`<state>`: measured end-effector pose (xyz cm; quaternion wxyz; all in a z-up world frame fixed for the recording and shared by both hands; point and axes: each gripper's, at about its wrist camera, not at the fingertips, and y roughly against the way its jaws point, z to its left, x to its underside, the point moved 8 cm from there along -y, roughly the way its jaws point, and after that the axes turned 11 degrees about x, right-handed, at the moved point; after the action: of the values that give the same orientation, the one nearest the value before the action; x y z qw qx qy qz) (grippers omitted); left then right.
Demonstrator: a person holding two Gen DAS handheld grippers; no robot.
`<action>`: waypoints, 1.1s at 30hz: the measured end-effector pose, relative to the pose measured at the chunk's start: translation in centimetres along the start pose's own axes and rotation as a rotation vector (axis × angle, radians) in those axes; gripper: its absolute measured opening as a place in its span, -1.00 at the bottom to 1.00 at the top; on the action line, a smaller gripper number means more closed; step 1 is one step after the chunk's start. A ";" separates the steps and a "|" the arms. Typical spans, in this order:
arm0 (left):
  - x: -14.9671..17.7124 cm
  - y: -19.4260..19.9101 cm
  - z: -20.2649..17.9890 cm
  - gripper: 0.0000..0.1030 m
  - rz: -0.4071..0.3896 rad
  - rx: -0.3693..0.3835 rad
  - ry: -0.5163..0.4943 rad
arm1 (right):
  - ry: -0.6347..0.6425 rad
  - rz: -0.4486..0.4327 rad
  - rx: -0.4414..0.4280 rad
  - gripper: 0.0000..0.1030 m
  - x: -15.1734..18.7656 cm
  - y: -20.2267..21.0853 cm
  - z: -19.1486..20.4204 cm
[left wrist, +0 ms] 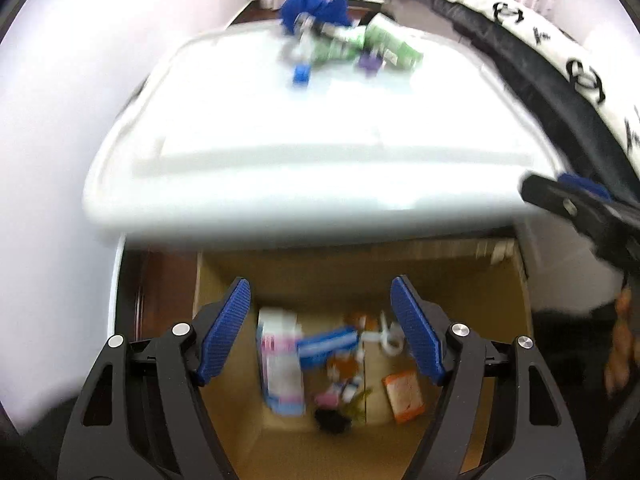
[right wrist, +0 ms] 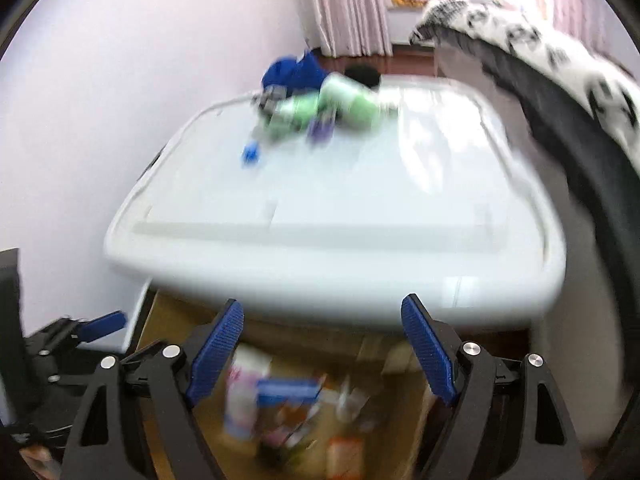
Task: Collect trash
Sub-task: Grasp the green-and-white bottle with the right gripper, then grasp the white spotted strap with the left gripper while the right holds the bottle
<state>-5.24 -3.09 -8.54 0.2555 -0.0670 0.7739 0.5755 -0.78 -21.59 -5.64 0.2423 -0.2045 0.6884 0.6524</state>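
Observation:
An open cardboard box [left wrist: 224,280] [right wrist: 160,320] stands on the floor below a white table [left wrist: 304,152] [right wrist: 340,240]. Inside lie a white-pink carton [left wrist: 280,364] [right wrist: 240,400], a blue packet [left wrist: 326,344] [right wrist: 286,390], an orange wrapper [left wrist: 404,396] and other scraps. My left gripper [left wrist: 320,300] hangs open over the box with nothing between its fingers. My right gripper [right wrist: 322,320] is open too, empty, at the table's near edge above the box. At the table's far end lies blurred trash: green wrappers [left wrist: 380,42] [right wrist: 332,106], a blue cloth [left wrist: 316,6] [right wrist: 294,72], a small blue piece [left wrist: 301,75] [right wrist: 251,154].
A black chair back draped with a black-and-white patterned cloth [left wrist: 552,60] [right wrist: 560,64] curves along the table's right side. A pale wall [left wrist: 60,120] closes the left. Pink curtains [right wrist: 348,8] hang at the back. The other gripper shows at the frame edges [left wrist: 580,212] [right wrist: 80,336].

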 end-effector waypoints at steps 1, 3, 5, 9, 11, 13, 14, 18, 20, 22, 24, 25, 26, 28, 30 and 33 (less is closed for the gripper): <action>-1.9 0.0 0.2 0.39 -0.016 -0.005 -0.002 | 0.021 -0.019 0.016 0.55 -1.8 -0.8 -0.4; -6.7 -0.3 0.5 0.39 -0.055 -0.005 -0.012 | 0.094 -0.058 0.059 0.55 -6.3 -3.3 -0.6; -10.0 -0.8 1.0 0.39 -0.092 -0.025 -0.032 | 0.166 -0.062 0.073 0.55 -9.3 -5.9 -0.2; -13.5 -1.7 3.4 0.39 -0.187 -0.148 -0.057 | 0.305 -0.053 0.096 0.37 -13.9 -11.6 0.9; -14.0 -2.7 4.6 0.39 -0.129 -0.103 0.029 | 0.362 -0.045 0.085 0.29 -15.5 -14.1 1.2; -14.1 -3.2 5.2 0.39 -0.120 0.004 0.133 | 0.430 -0.033 0.059 0.26 -16.4 -16.2 1.9; -13.9 -3.6 5.6 0.39 -0.111 0.028 0.185 | 0.483 -0.026 0.045 0.26 -16.9 -17.6 2.5; -13.8 -4.7 5.5 0.39 -0.062 0.086 0.239 | 0.569 0.035 0.001 0.11 -17.9 -21.0 4.0; -14.1 -4.9 5.1 0.39 -0.063 0.063 0.208 | 0.562 0.108 -0.009 -0.05 -17.4 -22.7 4.2; -14.1 -4.9 5.2 0.39 -0.063 0.037 0.189 | 0.539 0.133 -0.034 -0.07 -16.4 -22.5 4.2; -14.1 -5.0 5.3 0.39 -0.060 0.040 0.187 | 0.456 0.161 -0.099 -0.07 -14.5 -21.3 3.8; -14.0 -5.1 5.3 0.39 -0.055 0.049 0.191 | 0.418 0.174 -0.121 -0.08 -13.8 -20.9 3.5; -13.9 -5.2 5.2 0.39 -0.048 0.060 0.196 | 0.364 0.188 -0.145 -0.07 -12.8 -20.2 3.2; -13.7 -5.4 5.2 0.39 -0.036 0.066 0.196 | 0.252 0.224 -0.196 -0.07 -10.6 -18.4 2.7; -13.4 -5.7 4.9 0.39 -0.018 0.068 0.178 | 0.214 0.264 -0.268 -0.07 -7.9 -16.1 3.5; -13.1 -5.8 4.7 0.39 -0.010 0.052 0.157 | 0.231 0.299 -0.383 -0.08 -4.8 -12.7 5.4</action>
<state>9.84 -3.14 -8.32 0.1987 -0.1093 0.8058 0.5470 11.04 -17.24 -13.10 0.0201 -0.2157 0.5981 0.7716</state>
